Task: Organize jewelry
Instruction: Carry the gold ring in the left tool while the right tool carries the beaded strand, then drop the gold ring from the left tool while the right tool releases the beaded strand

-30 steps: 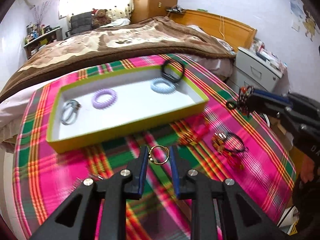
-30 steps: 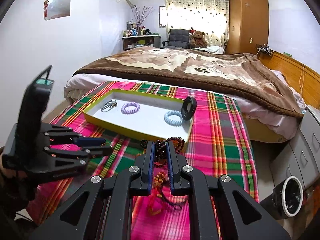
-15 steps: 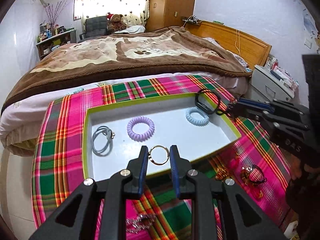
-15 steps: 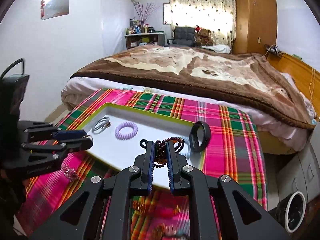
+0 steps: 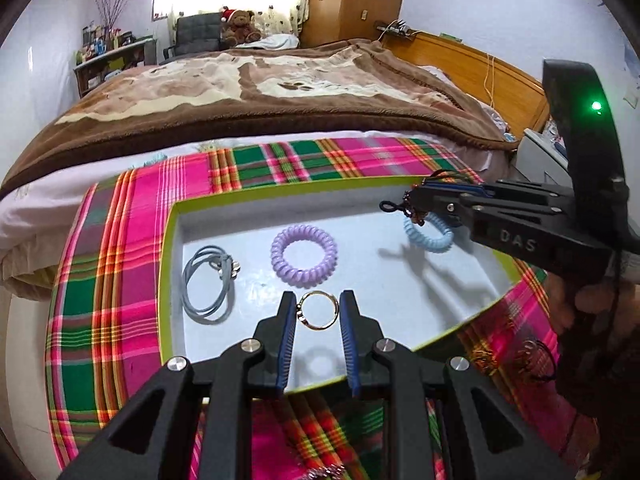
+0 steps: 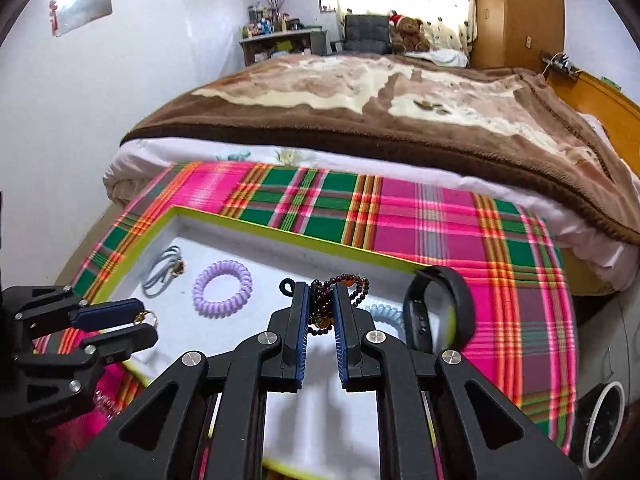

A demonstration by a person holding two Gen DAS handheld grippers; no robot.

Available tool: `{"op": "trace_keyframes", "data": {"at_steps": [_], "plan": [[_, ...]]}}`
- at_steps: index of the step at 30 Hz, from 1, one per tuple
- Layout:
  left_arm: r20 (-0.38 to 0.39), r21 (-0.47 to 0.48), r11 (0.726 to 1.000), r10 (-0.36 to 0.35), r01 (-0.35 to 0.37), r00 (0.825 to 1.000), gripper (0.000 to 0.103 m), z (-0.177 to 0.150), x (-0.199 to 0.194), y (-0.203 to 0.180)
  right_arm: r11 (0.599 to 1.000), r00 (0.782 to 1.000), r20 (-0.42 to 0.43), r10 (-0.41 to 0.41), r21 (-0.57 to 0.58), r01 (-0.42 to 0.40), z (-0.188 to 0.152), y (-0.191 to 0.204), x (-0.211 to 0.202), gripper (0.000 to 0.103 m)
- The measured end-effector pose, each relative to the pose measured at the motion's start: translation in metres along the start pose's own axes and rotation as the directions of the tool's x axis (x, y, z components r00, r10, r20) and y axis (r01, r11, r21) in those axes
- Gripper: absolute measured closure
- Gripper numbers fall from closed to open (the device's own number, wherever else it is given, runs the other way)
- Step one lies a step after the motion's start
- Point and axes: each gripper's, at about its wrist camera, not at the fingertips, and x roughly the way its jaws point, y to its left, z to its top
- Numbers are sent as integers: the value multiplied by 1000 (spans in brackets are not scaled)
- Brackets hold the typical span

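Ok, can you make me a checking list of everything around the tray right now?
Surface: plaid cloth spread at the foot of a bed.
Job's things: white tray holds a grey hair tie, purple coil tie, blue coil tie and black wristband.
Clutter: more jewelry lies on the cloth beside the tray.
Grippers: left hand-held gripper shut on a gold ring; right hand-held gripper shut on a dark bead bracelet; both over the tray.
Cables: a cord on the headboard.
Surroundings: brown blanket, teddy bear, wardrobe.
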Motion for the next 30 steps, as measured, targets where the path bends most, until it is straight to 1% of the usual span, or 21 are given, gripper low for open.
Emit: {"op": "trace_keyframes", "data": {"at_steps": [5, 8, 10, 12, 14, 20, 26, 28, 29, 30], "plan": [[-19, -8, 1000, 6, -6, 1000, 80, -1, 11, 6, 1000, 999, -38, 1, -12, -1, 4, 2, 22, 91], [-22, -16, 1000, 4, -4, 1000, 80, -2, 14, 9, 1000, 999, -50, 12, -15, -13, 5, 5, 28, 91], [-28, -11, 1000, 17, -17, 999, 80, -2, 16, 9, 1000, 998, -56, 7, -20, -8, 5, 5, 31, 91], [-34, -11, 1000, 18, -19, 999, 80, -3, 19, 10, 999, 998, -68, 19, -28, -21, 5, 7, 34, 91], [-38, -19, 1000, 11, -12, 999, 80, -3, 21, 10, 999, 998, -67, 5, -41, -8, 7, 9, 36, 91], [-43, -32, 999, 11, -12, 999, 80, -3, 25, 12, 998, 997, -73, 0, -56, -4, 8, 11, 39, 90], [-58, -41, 999, 4, -6, 998, 79, -5, 28, 13, 998, 998, -58, -14, -60, 11, 7, 15, 39, 89], [-54, -44, 999, 1, -3, 999, 74, -4, 27, 13, 998, 998, -54, -12, -57, 9, 7, 14, 38, 84], [-49, -51, 999, -3, 1, 999, 69, -3, 26, 14, 998, 999, -52, -12, -57, 9, 8, 14, 37, 82], [-47, -55, 998, -4, 1, 999, 67, -4, 24, 14, 998, 999, -49, -13, -58, 11, 8, 14, 35, 71]]}}
